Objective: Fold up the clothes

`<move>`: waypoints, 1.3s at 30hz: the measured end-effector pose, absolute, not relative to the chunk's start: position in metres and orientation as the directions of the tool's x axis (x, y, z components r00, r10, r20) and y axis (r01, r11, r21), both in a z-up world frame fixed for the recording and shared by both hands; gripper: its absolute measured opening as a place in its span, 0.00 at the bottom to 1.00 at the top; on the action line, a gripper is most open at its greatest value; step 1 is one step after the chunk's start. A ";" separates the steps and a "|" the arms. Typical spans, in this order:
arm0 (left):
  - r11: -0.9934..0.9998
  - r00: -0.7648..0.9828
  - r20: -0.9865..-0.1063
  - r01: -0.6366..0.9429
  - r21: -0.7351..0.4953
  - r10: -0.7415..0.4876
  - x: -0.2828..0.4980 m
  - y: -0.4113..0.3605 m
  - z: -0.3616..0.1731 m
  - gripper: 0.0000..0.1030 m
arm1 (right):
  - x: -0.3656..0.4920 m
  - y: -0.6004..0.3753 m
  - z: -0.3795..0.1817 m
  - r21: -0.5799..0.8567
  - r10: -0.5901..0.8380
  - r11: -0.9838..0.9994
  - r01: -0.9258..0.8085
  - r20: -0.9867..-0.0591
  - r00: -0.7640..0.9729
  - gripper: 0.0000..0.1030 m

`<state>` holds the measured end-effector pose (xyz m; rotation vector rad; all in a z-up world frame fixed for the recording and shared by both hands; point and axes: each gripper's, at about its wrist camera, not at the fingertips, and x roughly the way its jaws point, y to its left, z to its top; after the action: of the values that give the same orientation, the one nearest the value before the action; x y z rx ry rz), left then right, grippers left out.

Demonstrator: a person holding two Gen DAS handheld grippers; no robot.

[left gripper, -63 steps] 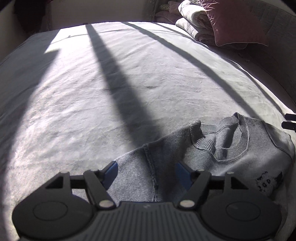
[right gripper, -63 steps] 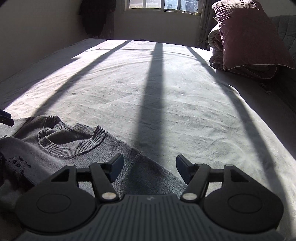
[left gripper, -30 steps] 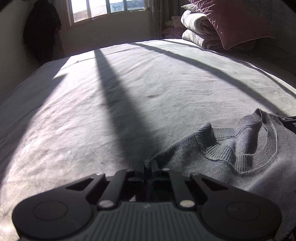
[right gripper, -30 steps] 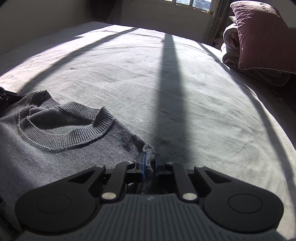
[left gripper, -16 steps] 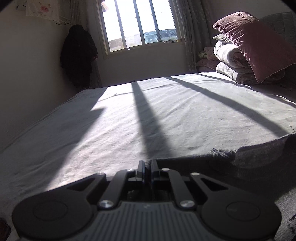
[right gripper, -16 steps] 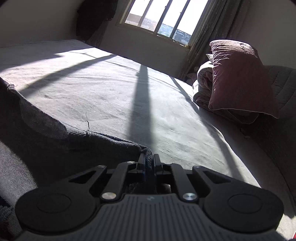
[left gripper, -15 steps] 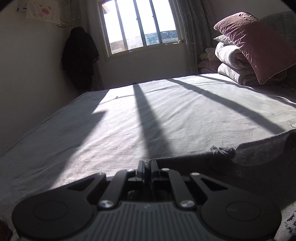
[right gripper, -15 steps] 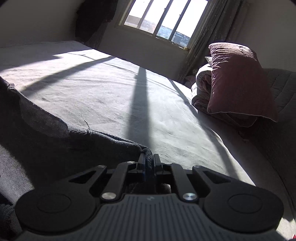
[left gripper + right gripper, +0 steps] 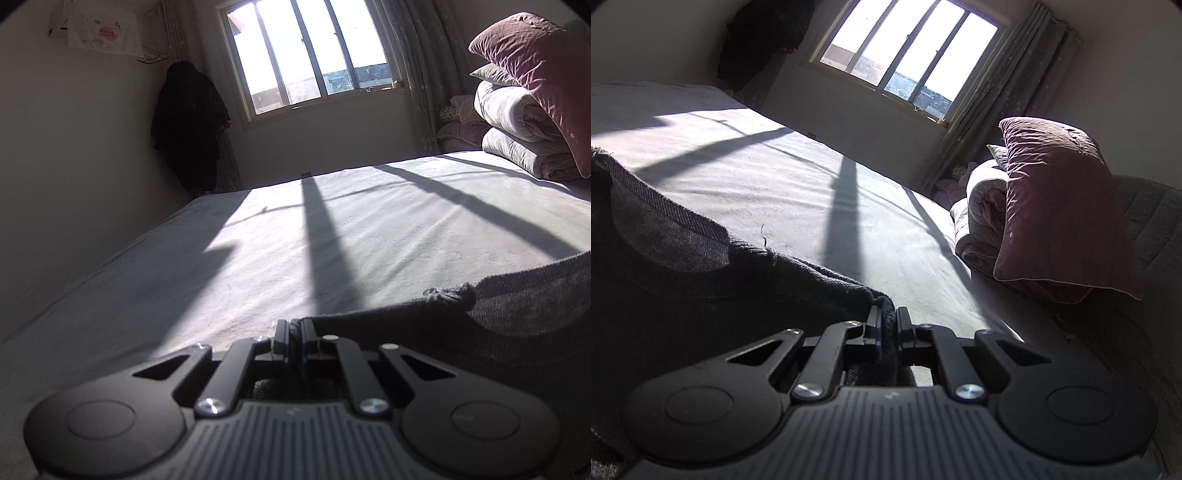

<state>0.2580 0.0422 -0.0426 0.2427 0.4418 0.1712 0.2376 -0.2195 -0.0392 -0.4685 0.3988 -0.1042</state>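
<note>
- One bed (image 9: pixel 369 251) fills both views, its sheet striped with window shadow; it lies ahead of and below both claws.
- One stack of bedding (image 9: pixel 982 221) with one maroon pillow (image 9: pixel 1060 206) on it sits at the bed's far right.
- One grey sweater (image 9: pixel 701 280) hangs between the two claws, its neckline in the right wrist view and its long axis running claw to claw.
- Left claw (image 9: pixel 293 338): jaws together, clamped on a sweater shoulder; the cloth stretches off to its right.
- Right claw (image 9: pixel 888 328): jaws together, clamped on the other shoulder; the cloth stretches left. Neither hand looks nearer.
</note>
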 end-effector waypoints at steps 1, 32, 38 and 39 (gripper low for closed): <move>0.957 0.887 -0.408 -0.111 0.269 0.217 0.264 0.042 -0.047 0.06 | 0.244 -0.219 -0.043 -0.453 -0.191 0.891 0.008 -0.360 0.913 0.08; 0.976 0.808 -0.567 -0.045 0.211 0.160 0.241 0.015 -0.039 0.60 | 0.243 -0.236 -0.033 -0.270 -0.171 0.963 0.018 -0.555 0.814 0.49; 0.983 0.795 -0.591 -0.040 0.180 0.140 0.211 0.017 -0.027 0.65 | 0.212 -0.238 -0.019 -0.241 -0.149 0.971 0.011 -0.565 0.811 0.52; 0.986 0.789 -0.600 -0.039 0.162 0.130 0.204 0.019 -0.025 0.65 | 0.206 -0.237 -0.018 -0.240 -0.146 0.971 0.006 -0.570 0.809 0.52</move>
<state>0.2044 0.0194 -0.0255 0.1445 0.6553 0.0912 0.2060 -0.2372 -0.0184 -0.2319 0.6249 -0.0823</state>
